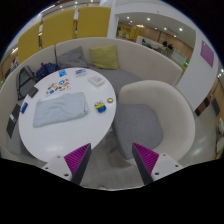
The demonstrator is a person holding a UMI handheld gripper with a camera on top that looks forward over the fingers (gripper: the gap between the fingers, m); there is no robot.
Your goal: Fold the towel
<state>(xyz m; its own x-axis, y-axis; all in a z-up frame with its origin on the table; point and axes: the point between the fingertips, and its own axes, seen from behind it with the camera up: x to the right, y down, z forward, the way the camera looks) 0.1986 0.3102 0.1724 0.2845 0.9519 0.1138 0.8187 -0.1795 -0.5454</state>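
Observation:
A light grey-blue towel [60,109] lies flat and partly folded on a round white table [88,130], ahead and to the left of the fingers. My gripper [112,160] is open and empty, held high above the table's near right edge, well away from the towel. The left finger's magenta pad [78,158] hangs over the table's rim; the right pad [146,157] is over the grey floor beside a chair.
A white shell chair [155,108] stands right of the table. Small items lie on the table's far side: cards or papers [57,85], a white-blue box [97,81], a small yellow-blue object [98,102]. A sofa with a yellow cushion [103,56] lies beyond.

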